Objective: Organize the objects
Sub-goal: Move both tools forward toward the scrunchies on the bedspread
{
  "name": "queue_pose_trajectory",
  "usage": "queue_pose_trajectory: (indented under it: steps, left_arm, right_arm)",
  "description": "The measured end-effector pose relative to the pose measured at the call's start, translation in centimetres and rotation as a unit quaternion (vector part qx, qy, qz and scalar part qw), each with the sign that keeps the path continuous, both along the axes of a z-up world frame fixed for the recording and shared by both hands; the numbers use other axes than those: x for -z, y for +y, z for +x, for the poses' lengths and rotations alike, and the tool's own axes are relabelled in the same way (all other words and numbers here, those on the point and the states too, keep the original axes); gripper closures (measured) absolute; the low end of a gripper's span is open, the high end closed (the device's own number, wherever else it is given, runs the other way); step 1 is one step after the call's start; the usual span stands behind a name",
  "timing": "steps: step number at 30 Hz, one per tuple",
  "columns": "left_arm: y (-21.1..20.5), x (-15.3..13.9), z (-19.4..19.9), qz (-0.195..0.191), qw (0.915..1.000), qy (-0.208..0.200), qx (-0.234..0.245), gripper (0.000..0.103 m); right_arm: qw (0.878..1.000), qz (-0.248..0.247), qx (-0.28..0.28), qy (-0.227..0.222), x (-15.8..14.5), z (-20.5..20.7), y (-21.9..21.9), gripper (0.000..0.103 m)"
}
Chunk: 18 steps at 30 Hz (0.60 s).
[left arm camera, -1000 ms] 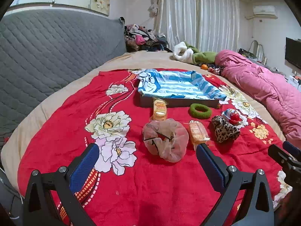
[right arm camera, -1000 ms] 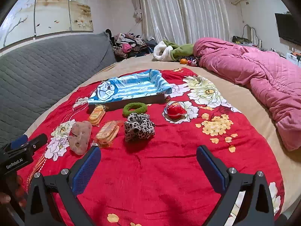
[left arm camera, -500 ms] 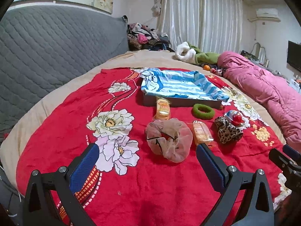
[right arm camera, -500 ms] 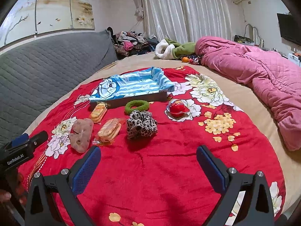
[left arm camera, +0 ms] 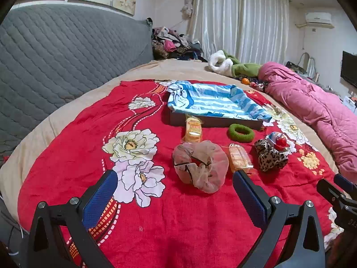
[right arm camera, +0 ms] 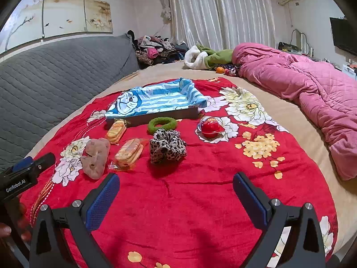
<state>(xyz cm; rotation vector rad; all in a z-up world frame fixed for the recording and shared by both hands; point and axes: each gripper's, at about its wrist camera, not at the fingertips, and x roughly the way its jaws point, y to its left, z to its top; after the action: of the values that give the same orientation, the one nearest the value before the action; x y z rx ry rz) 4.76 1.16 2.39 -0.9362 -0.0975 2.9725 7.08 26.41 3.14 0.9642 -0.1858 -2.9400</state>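
Right now both of my tongs hover spread wide and empty over the near part of the red floral blanket (right arm camera: 178, 201). My left gripper (left arm camera: 175, 192) fills the bottom of its frame, its blue pads (left arm camera: 101, 197) apart, with the sheer pink scrunchie (left arm camera: 200, 166) lying just beyond and between the tips. To the right of the scrunchie lies one wrapped snack pack (left arm camera: 239, 158), its near end close to my right-hand pad; a second snack pack (left arm camera: 193, 128) sits above it in the frame, almost touching the front wall of the tray (left arm camera: 214, 121), which is lined with a blue striped cartoon cloth. The green ring scrunchie (left arm camera: 241, 132) lies just below the tray's front edge, and the leopard scrunchie (left arm camera: 270, 156) sits right of centre with the red and white capsule toy (left arm camera: 279, 140) behind it. My right gripper (right arm camera: 176, 193) is likewise gaping at the bottom of its frame, and the stretch of blanket between its pads and the leopard scrunchie is bare, as is the lower right of that frame out to the blanket's edge. The pink quilt (right arm camera: 312, 93) bounds the right side, well apart from the objects, and the grey quilted headboard (left arm camera: 55, 62) closes off the upper left. The beige bedsheet (right arm camera: 290, 120) rings the blanket's border.
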Motion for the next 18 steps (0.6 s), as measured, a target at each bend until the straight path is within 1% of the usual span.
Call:
queue_pose_trajectory:
  steps: [11, 18]
  left_arm:
    - [0.13, 0.04, -0.07, -0.004, 1.0, -0.005, 0.004, 0.0]
    - [0.43, -0.54, 0.24, -0.006, 1.0, 0.002, 0.004, 0.0]
  right_arm:
    - [1.0, 0.009, -0.001, -0.006, 0.19, -0.22, -0.12, 0.001]
    - [1.0, 0.015, -0.007, 0.0, -0.7, 0.18, -0.48, 0.001]
